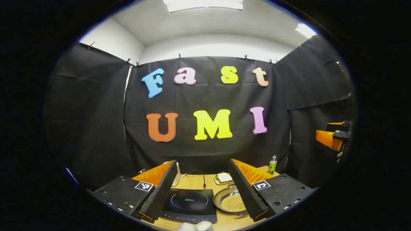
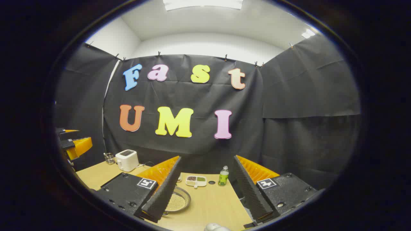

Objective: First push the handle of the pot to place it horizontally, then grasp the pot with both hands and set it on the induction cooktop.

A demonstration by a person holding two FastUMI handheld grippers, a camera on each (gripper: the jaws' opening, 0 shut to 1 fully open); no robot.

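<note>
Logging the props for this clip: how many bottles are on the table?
1: a green bottle stands at the table's far edge, near the divided dish. Others may be hidden behind the tongs.

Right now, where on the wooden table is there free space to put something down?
Bare wood lies right of the shallow steel pot of yellow grains, below the green bottle. It is crowded in the left gripper view, where the pot sits close beside the black induction cooktop.
</note>
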